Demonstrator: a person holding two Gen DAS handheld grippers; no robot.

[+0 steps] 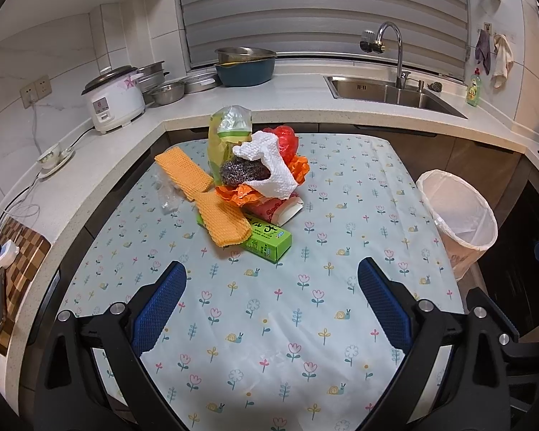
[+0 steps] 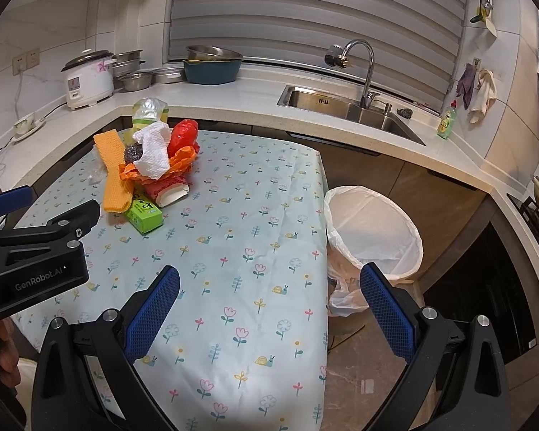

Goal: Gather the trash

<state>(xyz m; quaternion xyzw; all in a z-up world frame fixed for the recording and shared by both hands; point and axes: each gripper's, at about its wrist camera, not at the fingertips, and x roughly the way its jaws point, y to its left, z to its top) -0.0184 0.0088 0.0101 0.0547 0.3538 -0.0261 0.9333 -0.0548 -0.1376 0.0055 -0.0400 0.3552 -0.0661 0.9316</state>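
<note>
On the counter at far left we saw a white rice cooker (image 1: 113, 102) with steel bowls (image 1: 167, 92) beside it. Our left gripper (image 1: 271, 280) hung over the flowered tablecloth (image 1: 305, 323), its blue-padded jaws spread wide and holding nothing. Ahead of it, toward the table's far end, lay the trash pile (image 1: 248, 179): an orange waffle cloth (image 1: 204, 201) draped over a green carton (image 1: 269, 239), a steel scourer (image 1: 242, 172) under a white paper towel (image 1: 269, 165), and red and orange plastic behind. Our right gripper (image 2: 269, 289) was also spread wide and empty, above the table's right edge. Just beside that edge stood the bin (image 2: 373, 230), lined with a white bag. Farthest right sat the sink (image 2: 345, 107).
</note>
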